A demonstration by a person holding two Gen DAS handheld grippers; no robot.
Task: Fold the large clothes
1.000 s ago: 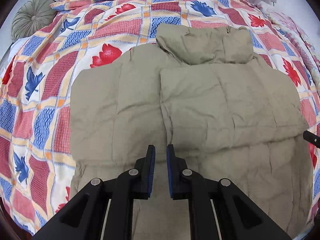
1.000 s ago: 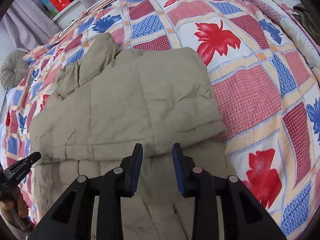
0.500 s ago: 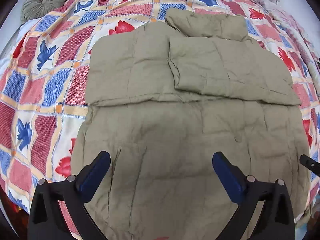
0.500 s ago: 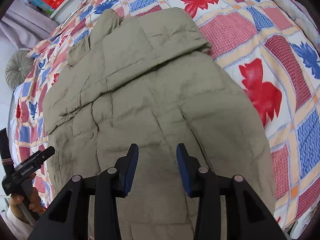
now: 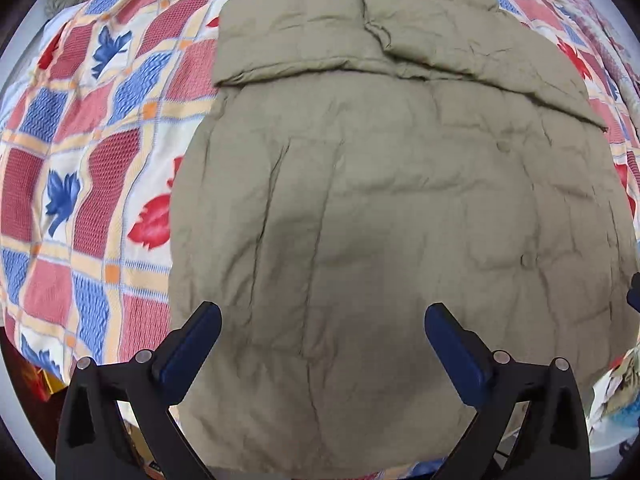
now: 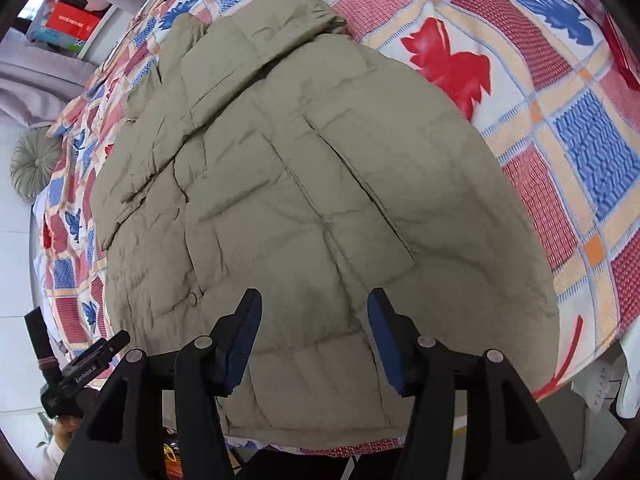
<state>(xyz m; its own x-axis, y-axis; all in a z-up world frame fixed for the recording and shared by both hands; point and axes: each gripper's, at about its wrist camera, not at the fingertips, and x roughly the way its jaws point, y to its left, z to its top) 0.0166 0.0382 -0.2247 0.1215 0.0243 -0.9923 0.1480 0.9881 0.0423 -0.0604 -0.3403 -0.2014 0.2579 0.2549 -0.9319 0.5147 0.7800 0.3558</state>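
Note:
A large olive-green padded jacket (image 5: 392, 200) lies flat on the bed, both sleeves folded across its chest and the hood at the far end. It also shows in the right wrist view (image 6: 304, 200). My left gripper (image 5: 320, 336) is wide open and empty, above the jacket's near hem on its left side. My right gripper (image 6: 314, 320) is open and empty, above the hem on the right side. The left gripper's body (image 6: 84, 372) shows at the lower left of the right wrist view.
A quilt (image 5: 88, 152) with red, blue and white squares and leaf prints covers the bed. A round grey-green cushion (image 6: 34, 164) lies at the far left. A shelf with boxes (image 6: 72, 24) stands behind the bed. The bed's near edge lies just below the hem.
Both grippers pulled back from the folded sleeves toward the jacket's hem. The left gripper opened wide from nearly shut; the right gripper opened wider.

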